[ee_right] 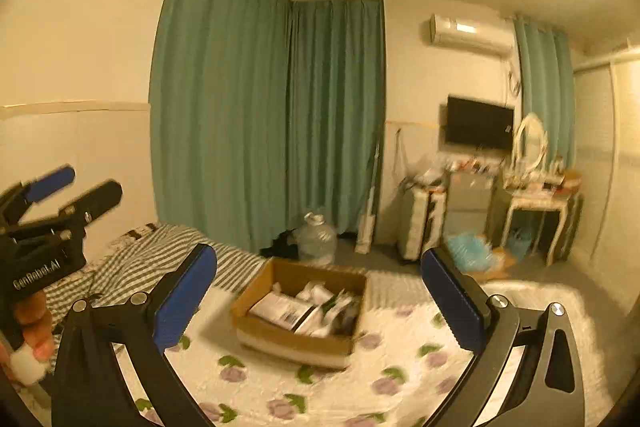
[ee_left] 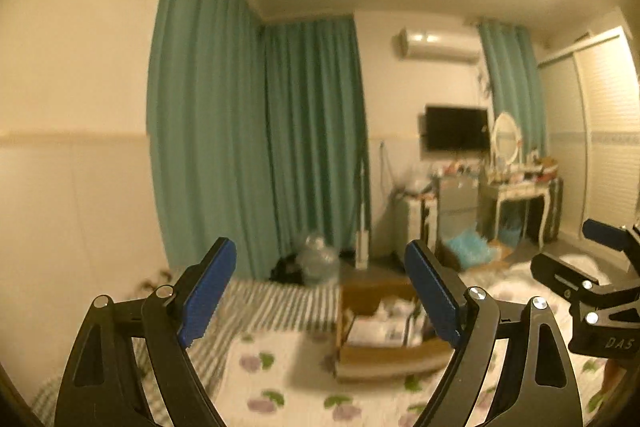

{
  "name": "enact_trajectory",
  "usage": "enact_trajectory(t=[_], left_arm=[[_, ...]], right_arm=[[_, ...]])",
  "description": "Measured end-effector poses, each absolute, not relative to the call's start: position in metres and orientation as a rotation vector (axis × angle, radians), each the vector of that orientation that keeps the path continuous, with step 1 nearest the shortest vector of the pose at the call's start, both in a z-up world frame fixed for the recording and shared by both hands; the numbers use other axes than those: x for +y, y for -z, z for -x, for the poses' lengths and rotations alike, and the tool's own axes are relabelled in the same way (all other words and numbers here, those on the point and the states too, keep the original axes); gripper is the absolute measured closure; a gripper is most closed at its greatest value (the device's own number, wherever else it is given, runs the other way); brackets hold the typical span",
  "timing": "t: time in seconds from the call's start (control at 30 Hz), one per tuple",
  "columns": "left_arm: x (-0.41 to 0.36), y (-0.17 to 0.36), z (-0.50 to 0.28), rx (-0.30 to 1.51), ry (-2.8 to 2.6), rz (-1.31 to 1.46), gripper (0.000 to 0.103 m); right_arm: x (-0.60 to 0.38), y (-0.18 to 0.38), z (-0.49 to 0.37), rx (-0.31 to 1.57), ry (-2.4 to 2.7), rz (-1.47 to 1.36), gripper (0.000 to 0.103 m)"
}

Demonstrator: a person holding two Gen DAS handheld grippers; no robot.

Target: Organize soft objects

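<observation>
Grippers, left (ee_left: pixel 320 295) and right (ee_right: pixel 320 303), hover wide apart, empty, above brown cardboard box (ee_right: pixel 300 343) on floral quilt (ee_right: pixel 400 379); soft bedding could let it tip.

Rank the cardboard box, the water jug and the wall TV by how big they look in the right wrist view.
1. cardboard box, clearly the largest here, though also nearest the camera.
2. wall TV.
3. water jug, smallest, though close to the TV in apparent size.
</observation>
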State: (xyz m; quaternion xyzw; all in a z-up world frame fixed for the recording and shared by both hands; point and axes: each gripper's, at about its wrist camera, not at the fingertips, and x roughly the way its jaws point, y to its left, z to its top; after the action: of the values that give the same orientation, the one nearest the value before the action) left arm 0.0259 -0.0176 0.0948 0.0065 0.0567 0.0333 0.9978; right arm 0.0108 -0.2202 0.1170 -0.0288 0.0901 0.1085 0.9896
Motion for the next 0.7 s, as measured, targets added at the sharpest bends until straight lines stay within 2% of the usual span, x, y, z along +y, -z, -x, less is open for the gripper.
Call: enact_trajectory(t=[0.17,0.27,0.7], left_arm=[[-0.023,-0.039,-0.049,0.225,-0.059,-0.018,0.016],[-0.027,-0.023,-0.057,0.265,-0.057,-0.03,0.016],[-0.026,-0.001,-0.053,0.316,-0.021,-0.022,0.016]], right_arm=[[-0.228,-0.038,-0.044,0.29,-0.207,0.015,0.0],[-0.225,-0.009,-0.057,0.374,-0.203,0.022,0.0],[-0.222,-0.006,-0.063,0.387,-0.194,0.0,0.0]])
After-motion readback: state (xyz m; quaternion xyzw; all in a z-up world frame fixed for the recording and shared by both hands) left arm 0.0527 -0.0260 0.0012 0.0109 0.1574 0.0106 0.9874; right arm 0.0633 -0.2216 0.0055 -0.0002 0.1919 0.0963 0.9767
